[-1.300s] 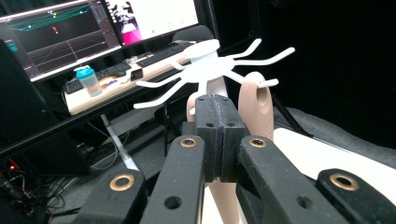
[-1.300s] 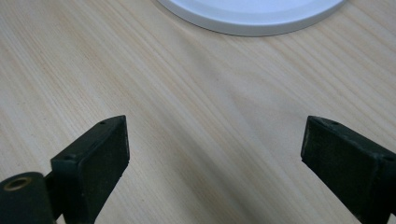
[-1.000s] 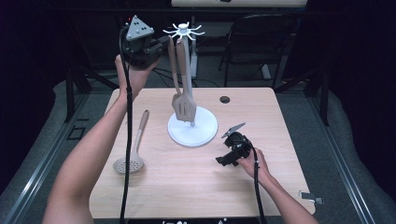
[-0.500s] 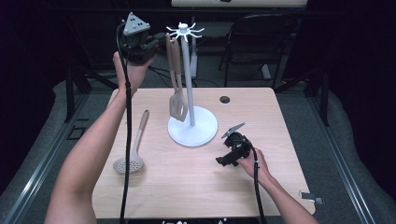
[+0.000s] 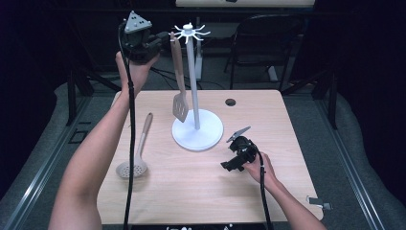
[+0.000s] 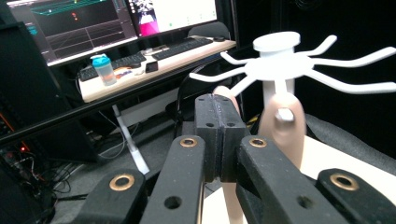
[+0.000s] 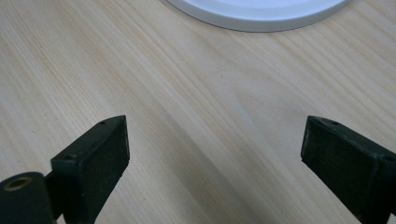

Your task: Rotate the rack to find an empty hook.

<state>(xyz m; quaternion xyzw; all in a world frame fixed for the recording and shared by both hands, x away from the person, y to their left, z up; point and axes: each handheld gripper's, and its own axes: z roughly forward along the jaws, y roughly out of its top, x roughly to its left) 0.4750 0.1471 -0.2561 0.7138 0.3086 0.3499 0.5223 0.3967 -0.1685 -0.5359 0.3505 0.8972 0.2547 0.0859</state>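
Spatula [image 5: 178, 81] now lifted higher, blade clear of base, handle top near rack [image 5: 190, 34] hooks for hanging. High view: left hand-held gripper [image 5: 160, 39] raised, right hand-held gripper [image 5: 231, 152] resting on worktop [image 5: 287, 143], skimmer [image 5: 136, 153] lying left. Left gripper view: jaws clamped on spatula's tan handle tip [image 6: 224, 95], beside hooks [image 6: 289, 60]. Right gripper view: jaws apart, empty, over bare wood below white base [image 7: 261, 14].

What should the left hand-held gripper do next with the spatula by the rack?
Probably ease the spatula sideways until its handle hole slips onto a hook of the white rack. The left hand-held gripper is clamped on the handle top, level with the hooks, blade hanging beside the pole.
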